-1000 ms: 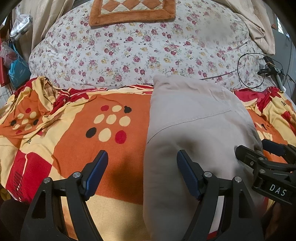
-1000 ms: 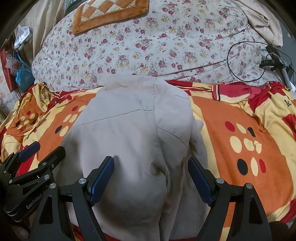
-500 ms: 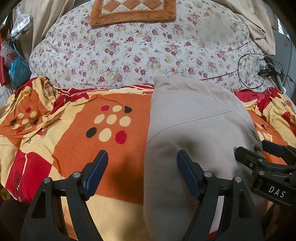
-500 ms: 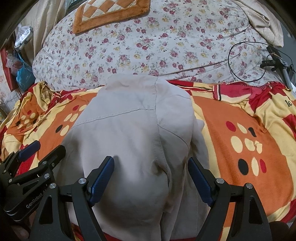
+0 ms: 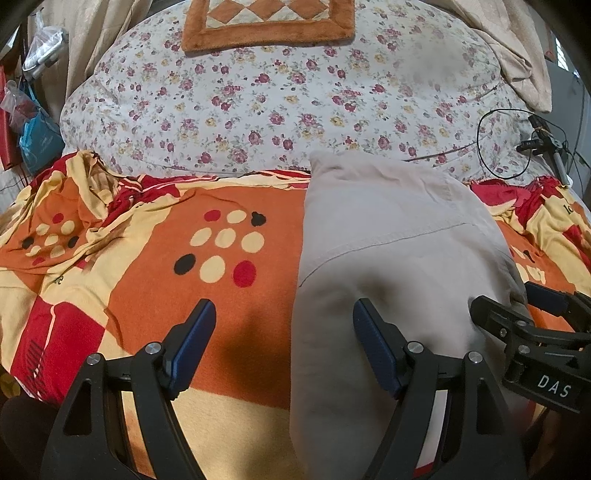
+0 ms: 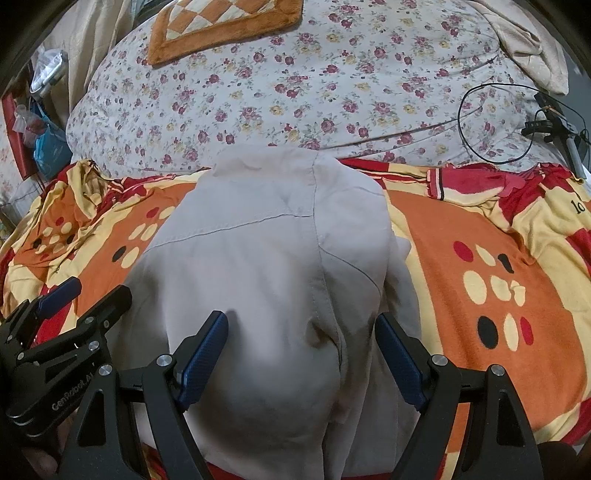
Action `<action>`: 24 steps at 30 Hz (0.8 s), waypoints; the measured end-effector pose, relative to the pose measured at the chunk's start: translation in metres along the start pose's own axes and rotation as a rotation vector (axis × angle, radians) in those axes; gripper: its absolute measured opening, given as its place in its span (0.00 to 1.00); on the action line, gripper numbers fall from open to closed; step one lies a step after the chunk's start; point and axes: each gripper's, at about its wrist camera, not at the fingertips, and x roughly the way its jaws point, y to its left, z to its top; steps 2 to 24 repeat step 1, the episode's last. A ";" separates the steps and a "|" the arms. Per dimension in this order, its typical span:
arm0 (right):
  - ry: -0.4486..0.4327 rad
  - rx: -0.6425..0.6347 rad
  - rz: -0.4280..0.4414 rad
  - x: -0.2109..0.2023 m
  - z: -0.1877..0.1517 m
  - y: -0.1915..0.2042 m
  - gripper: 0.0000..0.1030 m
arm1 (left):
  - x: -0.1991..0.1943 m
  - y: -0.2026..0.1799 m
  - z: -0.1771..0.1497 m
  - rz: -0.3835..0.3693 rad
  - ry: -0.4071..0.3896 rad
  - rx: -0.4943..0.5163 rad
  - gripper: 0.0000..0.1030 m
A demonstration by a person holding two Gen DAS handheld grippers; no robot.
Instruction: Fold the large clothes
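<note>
1. Biggest thing here is the floral quilt (image 5: 280, 107), white with little red and yellow roses, bulging across the whole far half of both views.
2. In front of it is the orange blanket (image 5: 147, 280), red and cream blocks with dot clusters, rumpled at the far left and flatter in the middle.
3. The beige garment (image 6: 266, 266) lies on top of that blanket as a long narrow folded stack. It runs from the near edge away to the quilt, its far end touching or just short of the quilt's edge. Stitched seams cross it, and a lower layer peeks out along its right side.
4. The checkered mat (image 5: 269, 22), orange border with cream diamonds, sits up on the quilt at the far end.
5. The right gripper (image 6: 301, 354) has its jaws spread wide over the near end of the garment, one blue pad on each side of a soft hump. Nothing is pinched.
6. The left gripper (image 5: 284, 343) is also spread wide and straddles the garment's left edge, one pad over the blanket and one over the beige cloth, gripping nothing.
7. A thin black cable (image 6: 495, 122) loops on the quilt at the far right.
</note>
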 end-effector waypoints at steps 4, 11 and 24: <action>0.000 0.000 0.003 0.000 0.000 0.000 0.80 | 0.001 0.001 0.001 -0.004 0.006 0.000 0.74; 0.000 0.000 0.003 0.000 0.000 0.000 0.80 | 0.001 0.001 0.001 -0.004 0.006 0.000 0.74; 0.000 0.000 0.003 0.000 0.000 0.000 0.80 | 0.001 0.001 0.001 -0.004 0.006 0.000 0.74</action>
